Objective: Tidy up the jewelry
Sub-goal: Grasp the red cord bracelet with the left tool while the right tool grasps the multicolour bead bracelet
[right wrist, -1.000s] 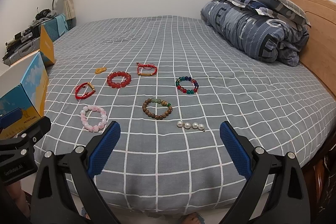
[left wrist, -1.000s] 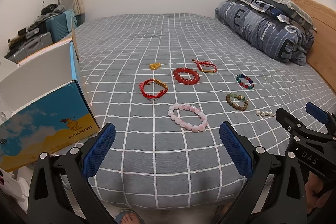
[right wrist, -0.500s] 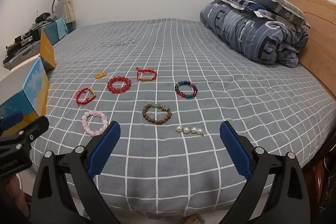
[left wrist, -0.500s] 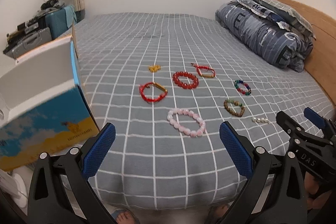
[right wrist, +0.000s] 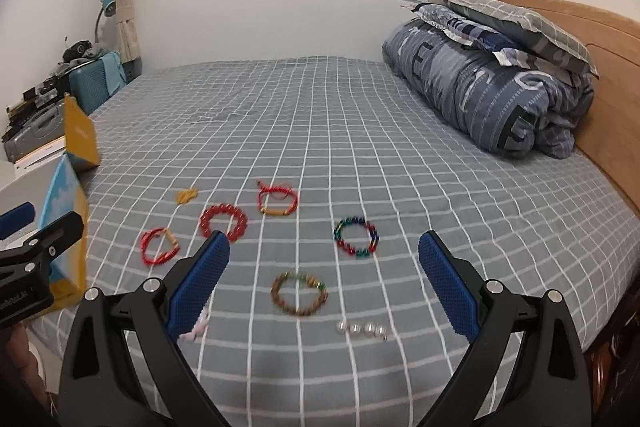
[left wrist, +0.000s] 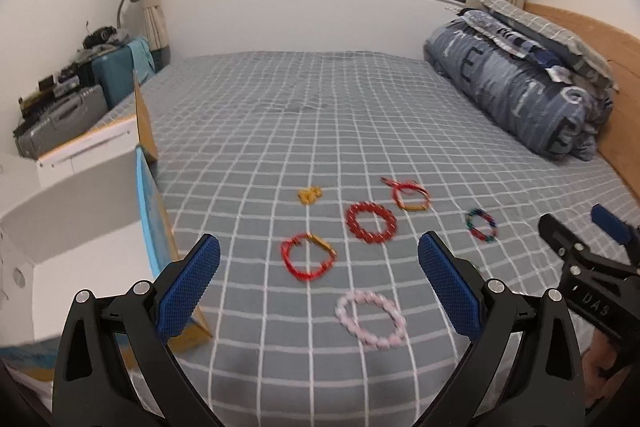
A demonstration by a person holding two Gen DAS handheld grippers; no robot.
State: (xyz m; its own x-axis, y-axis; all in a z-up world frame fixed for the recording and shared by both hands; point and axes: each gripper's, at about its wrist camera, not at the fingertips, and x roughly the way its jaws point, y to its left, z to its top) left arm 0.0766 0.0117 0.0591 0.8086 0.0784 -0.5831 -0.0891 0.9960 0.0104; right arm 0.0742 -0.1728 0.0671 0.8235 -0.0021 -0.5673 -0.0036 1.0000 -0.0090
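Several bracelets lie on the grey checked bed (left wrist: 320, 115): a pink bead bracelet (left wrist: 371, 319), a red cord bracelet (left wrist: 308, 257), a red bead bracelet (left wrist: 371, 222), a second red cord bracelet (left wrist: 411, 194), a multicolour bead bracelet (right wrist: 356, 237), a brown bead bracelet (right wrist: 299, 294), a short pearl string (right wrist: 362, 330) and a small gold charm (left wrist: 309, 195). My left gripper (left wrist: 319, 285) is open and empty above the bed's near edge. My right gripper (right wrist: 324, 283) is open and empty, to the right of the left one.
An open white box with blue and yellow sides (left wrist: 80, 211) stands at the bed's left edge. A rolled blue duvet and pillows (right wrist: 488, 91) lie at the far right by the wooden headboard (right wrist: 580, 27). Suitcases and clutter (left wrist: 72, 95) sit left of the bed.
Both grippers have pulled back and risen a little, so the bracelets sit lower and smaller in view. Both stay open. The jewelry has not moved.
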